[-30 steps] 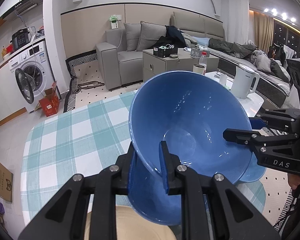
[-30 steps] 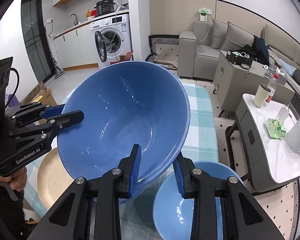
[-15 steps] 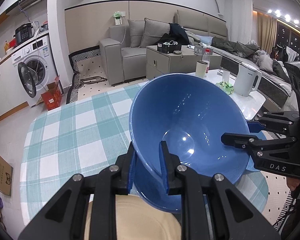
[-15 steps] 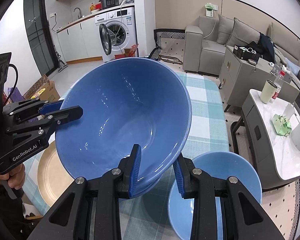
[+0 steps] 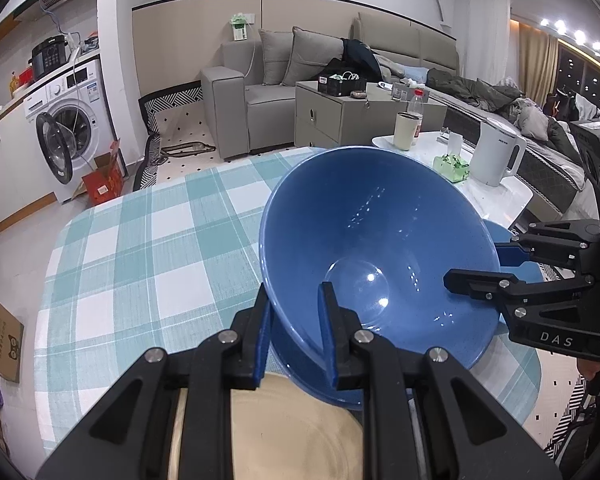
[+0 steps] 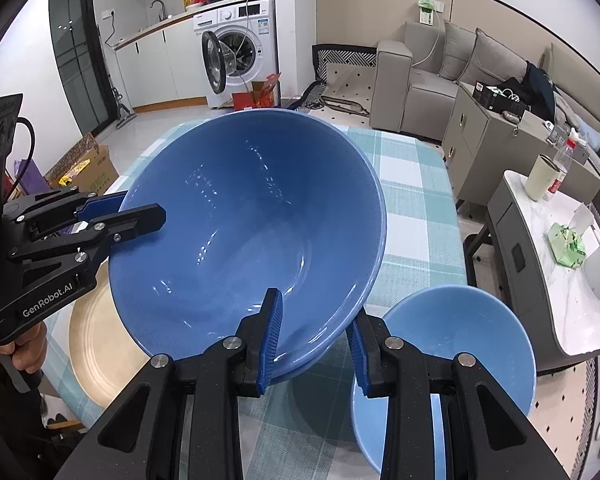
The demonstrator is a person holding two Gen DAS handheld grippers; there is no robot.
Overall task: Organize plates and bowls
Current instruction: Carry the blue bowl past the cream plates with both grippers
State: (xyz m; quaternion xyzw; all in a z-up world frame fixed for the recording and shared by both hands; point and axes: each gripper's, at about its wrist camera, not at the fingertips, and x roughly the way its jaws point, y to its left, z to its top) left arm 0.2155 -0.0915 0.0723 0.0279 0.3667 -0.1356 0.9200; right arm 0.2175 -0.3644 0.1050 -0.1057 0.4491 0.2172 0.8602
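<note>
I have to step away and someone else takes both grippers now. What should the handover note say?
Left gripper: shut on the big blue bowl, at its rim.
Right gripper: shut on the opposite rim.
The bowl hangs tilted above the checked tablecloth, between the beige plate and the smaller light blue bowl.
Done: bowl lifted by both grippers.
Left: set it down, probably near the smaller bowl, then release.

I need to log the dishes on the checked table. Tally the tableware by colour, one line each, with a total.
Dark blue: 1, the large blue bowl, gripped at its rim by the left gripper and the right gripper.
Light blue: 1, the smaller light blue bowl on the tablecloth.
Beige: 1, the beige plate.
Total: 3
</note>
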